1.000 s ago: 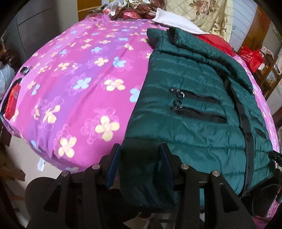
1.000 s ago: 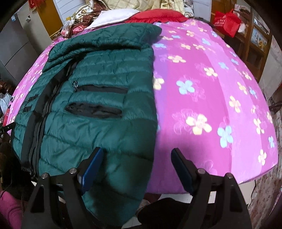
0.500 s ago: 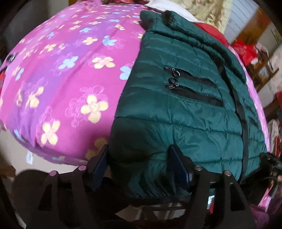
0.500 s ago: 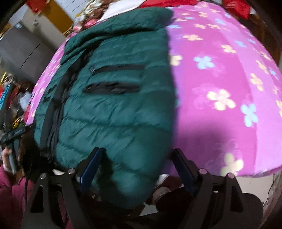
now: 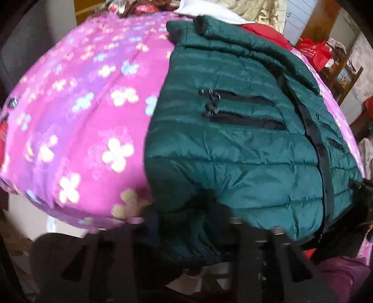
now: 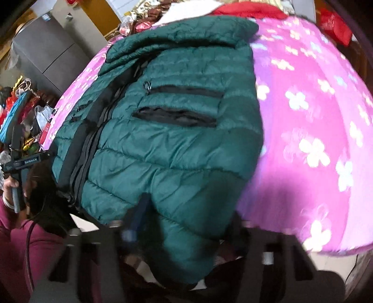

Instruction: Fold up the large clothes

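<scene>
Motion-blurred along the bottom of both views, so gripper fingers hard to make out. Left gripper [image 5: 186, 223] closed on the near hem corner of the green puffer jacket [image 5: 233, 139], fabric bunched between the dark fingers; blue pad barely visible. Right gripper [image 6: 184, 223] likewise closed on the opposite hem corner of the jacket [image 6: 174, 139], one blue pad [image 6: 137, 216] pressed into the quilting, the other finger hidden behind the fabric.

Jacket lying front-up on the bed [image 5: 81, 116] with its pink flowered cover, long axis running from the near bed edge toward the far end, collar [image 5: 202, 23] at the far end, hem overhanging the near edge. Black centre zipper [image 5: 319, 144] running along that axis; two black pocket zippers [image 5: 240, 111] lying across it. Sleeves not visible, apparently tucked under or hidden. Far part of the jacket's collar folded over, its underside unseen.

Beyond the collar, a white pillow [image 5: 205, 9] and red fabric [image 5: 263, 32], both cut off by the frame. Red bag [image 5: 314, 51] beside the bed's far corner. Person's magenta sleeve [image 6: 21, 244] cut off at the frame's lower left.
</scene>
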Action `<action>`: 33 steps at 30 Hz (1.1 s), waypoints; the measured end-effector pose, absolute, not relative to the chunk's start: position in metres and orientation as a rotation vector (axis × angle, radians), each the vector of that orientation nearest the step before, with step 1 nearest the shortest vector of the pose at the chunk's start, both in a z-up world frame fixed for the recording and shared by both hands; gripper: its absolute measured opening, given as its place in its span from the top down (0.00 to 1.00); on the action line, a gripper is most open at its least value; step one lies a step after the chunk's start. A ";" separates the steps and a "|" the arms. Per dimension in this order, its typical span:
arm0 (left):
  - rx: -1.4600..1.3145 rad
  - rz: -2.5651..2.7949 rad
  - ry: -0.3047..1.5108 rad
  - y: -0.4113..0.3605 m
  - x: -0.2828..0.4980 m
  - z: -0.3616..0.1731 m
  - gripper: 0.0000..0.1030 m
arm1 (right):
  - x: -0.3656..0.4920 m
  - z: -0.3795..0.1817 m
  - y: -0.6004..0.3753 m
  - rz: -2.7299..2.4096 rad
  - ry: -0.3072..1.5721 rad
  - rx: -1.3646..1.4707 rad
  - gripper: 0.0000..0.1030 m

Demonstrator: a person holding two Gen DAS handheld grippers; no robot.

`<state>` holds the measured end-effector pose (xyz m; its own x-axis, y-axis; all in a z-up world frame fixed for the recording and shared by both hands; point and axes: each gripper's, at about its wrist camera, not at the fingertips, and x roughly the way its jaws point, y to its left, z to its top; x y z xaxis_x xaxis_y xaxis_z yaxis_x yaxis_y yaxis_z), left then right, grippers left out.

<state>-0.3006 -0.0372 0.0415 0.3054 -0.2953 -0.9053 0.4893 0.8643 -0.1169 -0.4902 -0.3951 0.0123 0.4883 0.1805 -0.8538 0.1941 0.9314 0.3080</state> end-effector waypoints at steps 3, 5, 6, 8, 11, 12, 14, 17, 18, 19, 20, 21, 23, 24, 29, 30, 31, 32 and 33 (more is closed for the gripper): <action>0.178 -0.524 1.104 -0.035 -0.300 0.056 1.00 | -0.491 0.020 -0.397 0.003 1.040 0.379 0.75; 0.163 -0.525 1.078 -0.034 -0.300 0.064 1.00 | -0.491 0.027 -0.396 0.012 1.023 0.350 0.77; 0.161 -0.525 1.069 -0.034 -0.299 0.066 1.00 | -0.491 0.031 -0.396 0.016 1.013 0.340 0.77; 0.156 -0.521 1.045 -0.035 -0.299 0.074 1.00 | -0.491 0.039 -0.396 0.024 0.992 0.328 0.78; 0.149 -0.515 1.018 -0.036 -0.296 0.083 1.00 | -0.492 0.052 -0.398 0.029 0.958 0.329 0.78; 0.145 -0.514 1.007 -0.037 -0.295 0.087 1.00 | -0.493 0.056 -0.400 0.030 0.943 0.334 0.78; 0.131 -0.513 0.977 -0.037 -0.293 0.099 1.00 | -0.495 0.065 -0.405 0.033 0.913 0.348 0.78; 0.118 -0.509 0.938 -0.039 -0.289 0.113 1.00 | -0.494 0.078 -0.411 0.029 0.872 0.360 0.78; 0.116 -0.504 0.926 -0.040 -0.287 0.117 1.00 | -0.493 0.083 -0.413 0.026 0.855 0.362 0.78; 0.117 -0.499 0.916 -0.041 -0.287 0.120 1.00 | -0.492 0.086 -0.414 0.023 0.844 0.363 0.78; 0.118 -0.497 0.908 -0.043 -0.285 0.123 1.00 | -0.490 0.090 -0.415 0.020 0.832 0.365 0.78; 0.118 -0.494 0.902 -0.044 -0.284 0.125 1.00 | -0.489 0.092 -0.416 0.018 0.824 0.365 0.78; 0.117 -0.488 0.892 -0.047 -0.282 0.129 1.00 | -0.486 0.097 -0.417 0.013 0.814 0.362 0.78; 0.116 -0.485 0.888 -0.049 -0.280 0.130 1.00 | -0.484 0.099 -0.418 0.011 0.812 0.362 0.78; 0.100 -0.473 0.871 -0.055 -0.269 0.137 1.00 | -0.475 0.105 -0.426 -0.010 0.804 0.360 0.78; 0.098 -0.469 0.867 -0.057 -0.267 0.139 1.00 | -0.473 0.106 -0.428 -0.017 0.802 0.362 0.78; 0.098 -0.468 0.861 -0.059 -0.264 0.140 1.00 | -0.471 0.108 -0.430 -0.024 0.798 0.363 0.78; 0.099 -0.467 0.855 -0.061 -0.262 0.142 1.00 | -0.468 0.111 -0.432 -0.029 0.790 0.363 0.78; 0.101 -0.466 0.848 -0.063 -0.259 0.144 1.00 | -0.466 0.113 -0.434 -0.034 0.785 0.361 0.78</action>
